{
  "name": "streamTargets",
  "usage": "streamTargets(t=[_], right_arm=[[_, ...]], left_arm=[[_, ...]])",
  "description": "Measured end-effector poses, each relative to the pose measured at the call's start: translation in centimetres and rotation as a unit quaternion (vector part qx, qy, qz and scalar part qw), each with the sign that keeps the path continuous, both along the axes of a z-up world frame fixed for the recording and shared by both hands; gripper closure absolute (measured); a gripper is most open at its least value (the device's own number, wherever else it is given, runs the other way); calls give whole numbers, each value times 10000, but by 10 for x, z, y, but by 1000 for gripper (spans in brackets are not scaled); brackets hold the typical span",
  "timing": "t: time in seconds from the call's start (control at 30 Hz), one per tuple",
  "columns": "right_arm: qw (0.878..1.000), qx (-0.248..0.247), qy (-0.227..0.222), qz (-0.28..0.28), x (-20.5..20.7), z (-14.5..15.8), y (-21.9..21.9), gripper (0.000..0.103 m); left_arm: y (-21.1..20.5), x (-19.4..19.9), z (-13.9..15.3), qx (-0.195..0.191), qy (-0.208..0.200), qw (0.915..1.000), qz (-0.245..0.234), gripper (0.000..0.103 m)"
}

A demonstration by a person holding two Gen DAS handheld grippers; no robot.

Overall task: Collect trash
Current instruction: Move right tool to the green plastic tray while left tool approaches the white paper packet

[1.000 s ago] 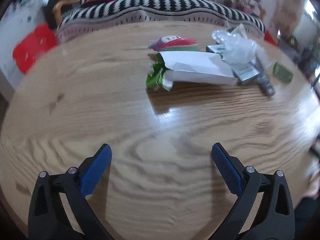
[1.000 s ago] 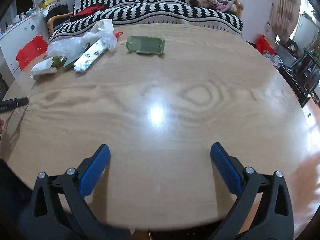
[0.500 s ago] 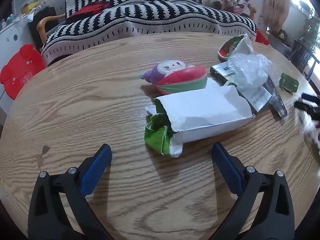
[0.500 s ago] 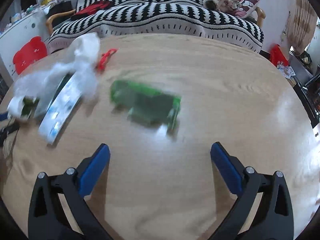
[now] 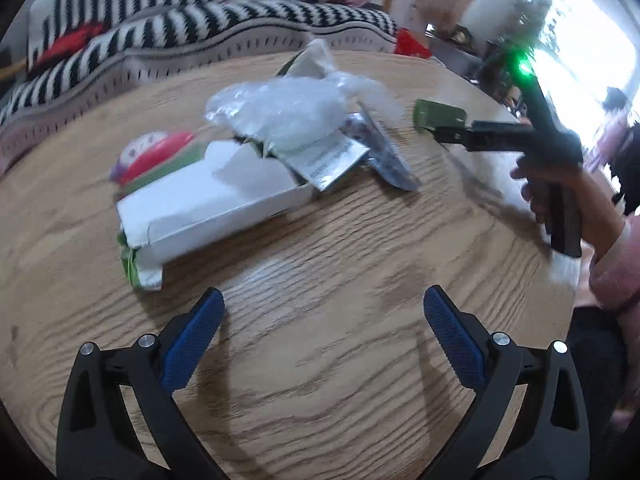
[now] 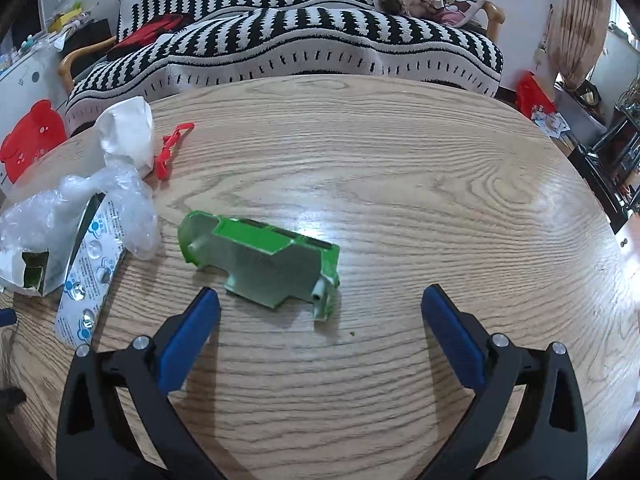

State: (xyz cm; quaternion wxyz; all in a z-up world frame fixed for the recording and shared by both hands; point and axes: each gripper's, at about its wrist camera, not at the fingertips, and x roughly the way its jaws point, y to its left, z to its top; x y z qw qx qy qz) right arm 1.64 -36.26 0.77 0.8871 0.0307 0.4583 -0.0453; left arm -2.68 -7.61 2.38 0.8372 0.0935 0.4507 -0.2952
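A torn white and green carton (image 5: 208,204) lies on the round wooden table (image 5: 320,360), ahead and left of my open, empty left gripper (image 5: 322,320). Clear crumpled plastic (image 5: 280,112), a blister pack (image 5: 332,158) and a red and purple toy (image 5: 156,156) lie behind it. A green plastic piece (image 6: 264,256) lies just ahead of my open, empty right gripper (image 6: 320,316), between its fingertips and slightly left. The right gripper also shows in the left wrist view (image 5: 452,134), touching or just short of the green piece (image 5: 436,114).
White crumpled paper (image 6: 128,136), a red clip (image 6: 170,150), clear plastic (image 6: 92,200) and the blister pack (image 6: 90,272) lie at the left of the right wrist view. A striped sofa (image 6: 300,48) stands behind the table. A red stool (image 6: 30,140) stands far left.
My left gripper has swung right, so the carton sits further left. My right gripper has moved in on the green piece, now just ahead of its fingers. Both stay open.
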Motion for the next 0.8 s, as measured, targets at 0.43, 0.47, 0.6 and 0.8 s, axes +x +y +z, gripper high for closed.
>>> streamTargets(t=[0.43,0.47,0.6,0.8], right_arm=[[9999,12,-9,-142,4,0,0,5],[9998,11,-10,-175,5,-1,1,5],[9999,9,-11,-103,12,-2,7,5],[10000,21,-14,21,19,-1,11,5]], left_arm=[[54,44,0,-57,-127,9836,1800,6],[50,47,-2,-127,-107,9843,1755,6],[41,53,-5,10,-90,9860,1663,6],[37,50,-7,37,-112,9887,1493,6]])
